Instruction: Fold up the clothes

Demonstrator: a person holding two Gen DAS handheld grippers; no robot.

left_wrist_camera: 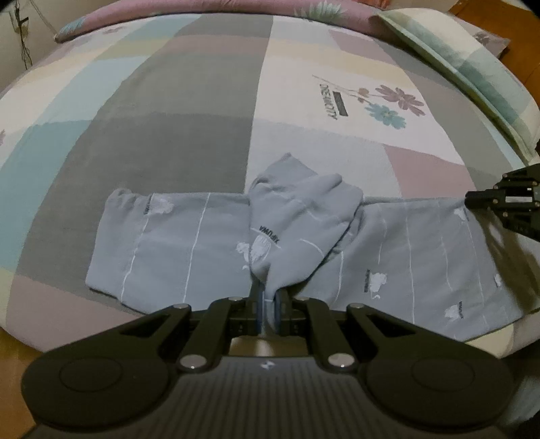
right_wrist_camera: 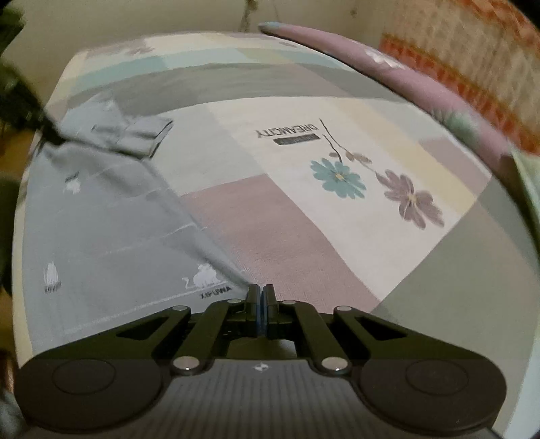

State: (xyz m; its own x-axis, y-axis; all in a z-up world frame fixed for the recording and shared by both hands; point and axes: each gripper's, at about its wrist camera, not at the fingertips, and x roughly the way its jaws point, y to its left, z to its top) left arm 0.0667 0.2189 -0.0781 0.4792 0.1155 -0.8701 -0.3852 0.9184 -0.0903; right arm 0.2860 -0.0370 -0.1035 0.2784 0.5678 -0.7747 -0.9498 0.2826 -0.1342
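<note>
A light blue-grey garment (left_wrist_camera: pixel 189 243) with white prints and thin stripes lies spread across the near part of the bed. My left gripper (left_wrist_camera: pixel 268 293) is shut on a bunched fold (left_wrist_camera: pixel 297 216) at the garment's middle, which stands up above the flat cloth. At the right edge of the left wrist view, my right gripper (left_wrist_camera: pixel 472 199) meets the garment's far right corner. In the right wrist view the right gripper (right_wrist_camera: pixel 260 290) is shut, and the garment (right_wrist_camera: pixel 101 229) runs taut to its tips. The left gripper (right_wrist_camera: pixel 50 135) shows there as a dark blur.
The bed sheet (left_wrist_camera: pixel 189 101) is a patchwork of grey, teal, pink and cream with a flower print (right_wrist_camera: pixel 341 179). A striped pillow (left_wrist_camera: pixel 472 64) lies at the far right and a pink quilt (left_wrist_camera: pixel 202 10) along the back. Wooden floor (left_wrist_camera: pixel 13 371) shows beside the bed's near edge.
</note>
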